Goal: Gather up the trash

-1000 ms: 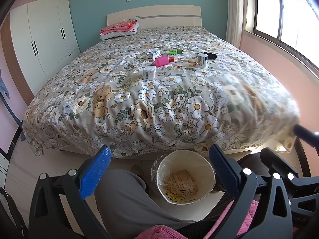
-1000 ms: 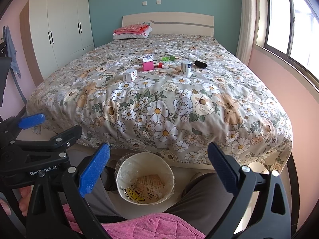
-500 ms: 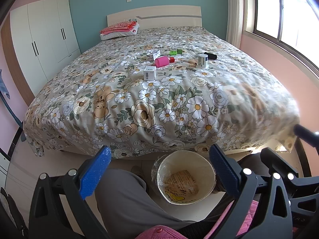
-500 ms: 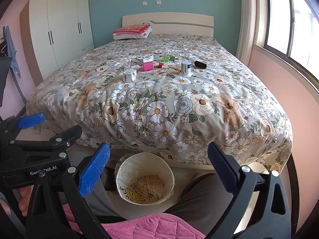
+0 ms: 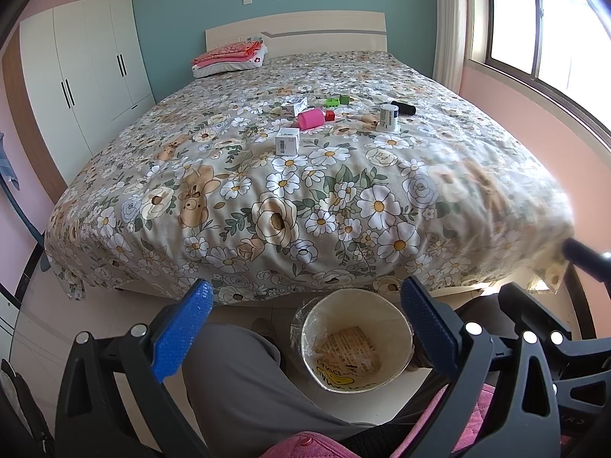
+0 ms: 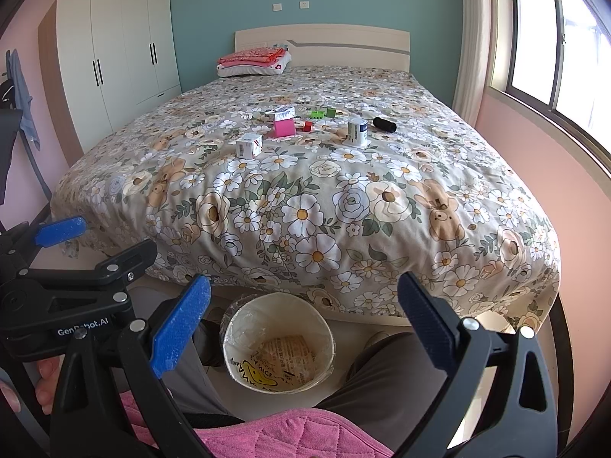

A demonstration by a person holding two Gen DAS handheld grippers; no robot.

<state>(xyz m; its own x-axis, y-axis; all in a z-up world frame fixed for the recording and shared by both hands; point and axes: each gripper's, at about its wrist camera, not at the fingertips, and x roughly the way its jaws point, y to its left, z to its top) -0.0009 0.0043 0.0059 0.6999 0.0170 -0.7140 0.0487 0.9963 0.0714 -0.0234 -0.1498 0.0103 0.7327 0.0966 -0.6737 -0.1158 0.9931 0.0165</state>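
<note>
A round bin (image 5: 355, 347) (image 6: 278, 345) lined with clear plastic stands on the floor between the person's knees, with a printed wrapper in its bottom. My left gripper (image 5: 305, 330) is held open above it, empty. My right gripper (image 6: 303, 322) is open and empty too, just over the bin. Far out on the flowered bed lie a small white box (image 5: 287, 140) (image 6: 249, 145), a pink cup (image 5: 310, 118) (image 6: 283, 126), another white box (image 5: 294, 104), a white can (image 5: 388, 117) (image 6: 358, 132), a black cylinder (image 5: 403, 107) (image 6: 384, 124) and green and red blocks (image 5: 333, 102).
The bed (image 5: 324, 191) fills the middle, its foot edge right behind the bin. The person's grey-trousered legs (image 5: 236, 378) flank the bin, and a pink quilted cloth (image 6: 282, 437) lies across the lap. A white wardrobe (image 5: 76, 80) stands left, a window (image 5: 546, 23) right.
</note>
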